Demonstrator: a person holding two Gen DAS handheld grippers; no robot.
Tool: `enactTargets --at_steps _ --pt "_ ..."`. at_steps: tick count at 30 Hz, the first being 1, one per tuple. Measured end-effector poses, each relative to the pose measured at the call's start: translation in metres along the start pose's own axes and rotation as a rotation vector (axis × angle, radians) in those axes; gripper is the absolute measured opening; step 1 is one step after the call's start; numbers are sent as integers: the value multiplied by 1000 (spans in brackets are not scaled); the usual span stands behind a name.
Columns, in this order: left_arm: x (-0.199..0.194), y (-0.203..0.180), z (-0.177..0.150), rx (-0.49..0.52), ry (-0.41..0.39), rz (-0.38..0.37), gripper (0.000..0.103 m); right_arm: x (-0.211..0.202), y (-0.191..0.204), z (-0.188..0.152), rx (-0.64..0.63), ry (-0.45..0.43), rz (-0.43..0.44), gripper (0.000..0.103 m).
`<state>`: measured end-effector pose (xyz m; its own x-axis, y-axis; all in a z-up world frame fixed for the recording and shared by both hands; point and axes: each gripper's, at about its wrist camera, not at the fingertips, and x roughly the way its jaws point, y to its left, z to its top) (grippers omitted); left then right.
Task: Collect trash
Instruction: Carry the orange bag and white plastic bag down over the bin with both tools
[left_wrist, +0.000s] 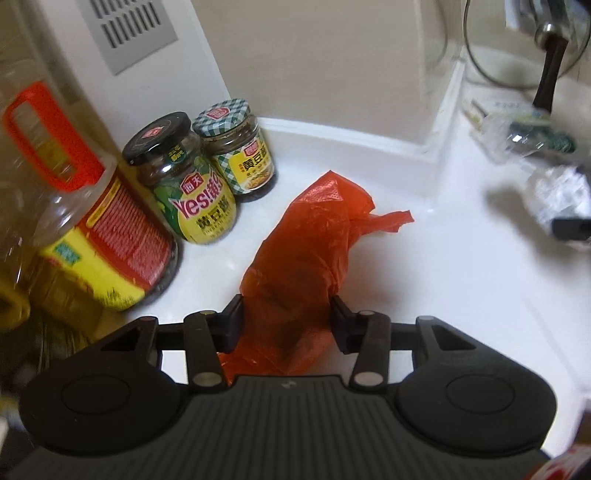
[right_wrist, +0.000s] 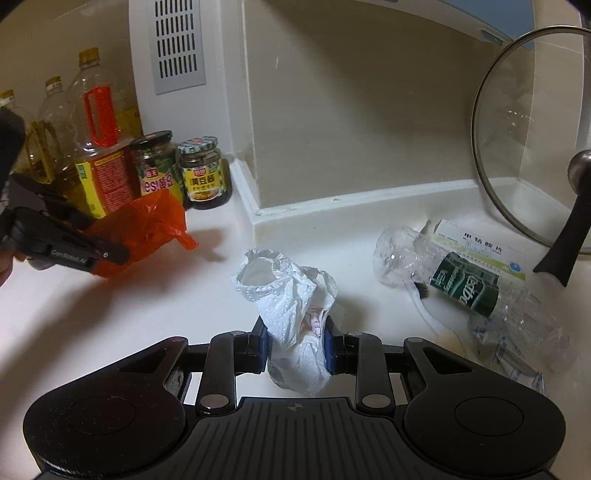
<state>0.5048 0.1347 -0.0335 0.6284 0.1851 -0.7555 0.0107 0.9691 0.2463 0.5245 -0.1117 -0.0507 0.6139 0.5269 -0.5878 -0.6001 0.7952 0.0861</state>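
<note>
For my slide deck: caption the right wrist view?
Right claw grips crumpled white tissue; left claw holds red bag.

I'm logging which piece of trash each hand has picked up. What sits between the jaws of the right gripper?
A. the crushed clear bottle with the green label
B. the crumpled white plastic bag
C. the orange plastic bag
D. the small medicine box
B: in the right wrist view the right gripper has its jaws closed on the crumpled white plastic bag, while the left gripper holds the orange plastic bag.
</note>
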Motion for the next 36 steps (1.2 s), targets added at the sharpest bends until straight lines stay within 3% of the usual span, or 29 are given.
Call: enactTargets --at_steps 8,19,29,36 --pt "-69 -29 -36 -165 -37 -97 43 -42 15 -16 16 3 36 29" --pt "-150 -80 -97 -281 -79 -184 43 -122 33 -65 69 25 86 29" --pt "-184 -117 -168 -333 -4 -237 43 -167 53 -114 49 77 126 29" --pt "-186 -138 -219 -350 74 -229 43 -175 75 -152 -1 173 166 29"
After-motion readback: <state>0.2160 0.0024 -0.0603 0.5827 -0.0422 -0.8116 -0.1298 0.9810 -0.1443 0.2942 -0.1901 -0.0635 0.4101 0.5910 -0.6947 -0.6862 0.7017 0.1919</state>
